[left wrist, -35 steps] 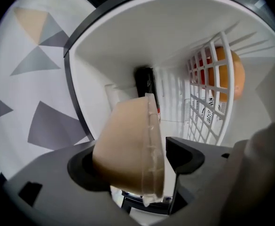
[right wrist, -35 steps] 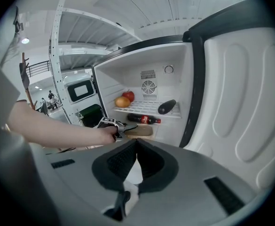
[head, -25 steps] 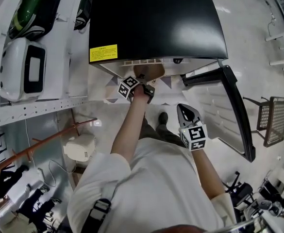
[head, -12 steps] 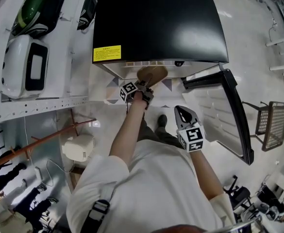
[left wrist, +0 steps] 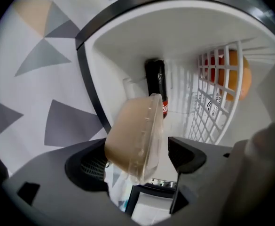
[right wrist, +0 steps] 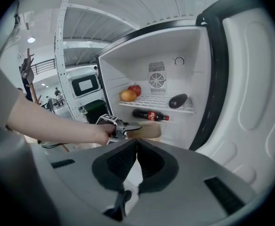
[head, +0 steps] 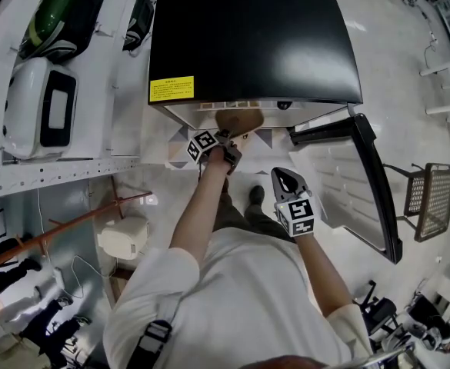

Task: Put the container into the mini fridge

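The container [head: 238, 120], a clear plastic tub with tan contents, is at the mouth of the open mini fridge [head: 248, 37]. My left gripper [head: 223, 141] is shut on its near rim. In the left gripper view the container [left wrist: 135, 135] stands tilted between the jaws of my left gripper [left wrist: 142, 161], with the white fridge floor beyond it. The right gripper view shows the container [right wrist: 146, 130] just below the wire shelf [right wrist: 156, 105]. My right gripper [head: 290, 184] hangs back from the fridge, shut and empty [right wrist: 136, 142].
The fridge door [head: 363, 175] stands open to the right. Inside are a cola bottle [right wrist: 151, 115], an orange [right wrist: 127, 95], an apple [right wrist: 135, 89] and a dark oblong thing [right wrist: 177, 100]. A white rack with appliances [head: 44, 106] is at the left; a mesh chair [head: 432, 194] is far right.
My left gripper has carried the container a little further towards the fridge opening. The right gripper has drifted slightly left and forward.
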Motion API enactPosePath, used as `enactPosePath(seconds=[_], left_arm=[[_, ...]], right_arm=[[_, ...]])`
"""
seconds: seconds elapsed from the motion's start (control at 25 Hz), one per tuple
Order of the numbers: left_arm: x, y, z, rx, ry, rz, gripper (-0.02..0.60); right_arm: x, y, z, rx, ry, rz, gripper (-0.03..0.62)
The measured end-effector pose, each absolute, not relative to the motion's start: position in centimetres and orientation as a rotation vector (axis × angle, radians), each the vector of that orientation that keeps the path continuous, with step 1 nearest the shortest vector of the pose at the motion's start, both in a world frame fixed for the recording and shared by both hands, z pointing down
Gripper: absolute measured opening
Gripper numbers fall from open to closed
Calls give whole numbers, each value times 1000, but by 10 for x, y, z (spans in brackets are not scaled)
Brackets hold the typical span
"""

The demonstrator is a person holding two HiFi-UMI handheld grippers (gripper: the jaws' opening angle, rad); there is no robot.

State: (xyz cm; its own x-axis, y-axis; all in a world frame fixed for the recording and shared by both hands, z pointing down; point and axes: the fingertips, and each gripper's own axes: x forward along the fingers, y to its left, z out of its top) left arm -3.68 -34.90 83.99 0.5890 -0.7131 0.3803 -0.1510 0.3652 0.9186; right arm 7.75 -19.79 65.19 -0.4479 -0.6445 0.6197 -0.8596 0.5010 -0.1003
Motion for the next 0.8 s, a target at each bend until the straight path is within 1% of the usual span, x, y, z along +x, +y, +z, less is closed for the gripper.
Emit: enactPosePath(seconds=[0.12, 0.2, 0.36, 0.44, 0.8], left_arm=[[-36, -347, 839, 1194, -891, -403, 394], [-35, -347, 838, 1194, -864, -408, 399], [-38, -345, 839, 1201, -831, -393, 419], [-41, -343, 839, 1201, -816, -384, 419], [-49, -339, 831, 1233, -756, -354, 419]], right_arm=[[68, -212, 670, 1217, -2241, 538, 12], [60, -223, 683, 1211, -2251, 560, 30], [50, -244, 716, 1234, -2226, 669, 113], [45, -252, 735, 1234, -2190, 697, 132], [25, -265, 810, 1175, -2033, 828, 144]])
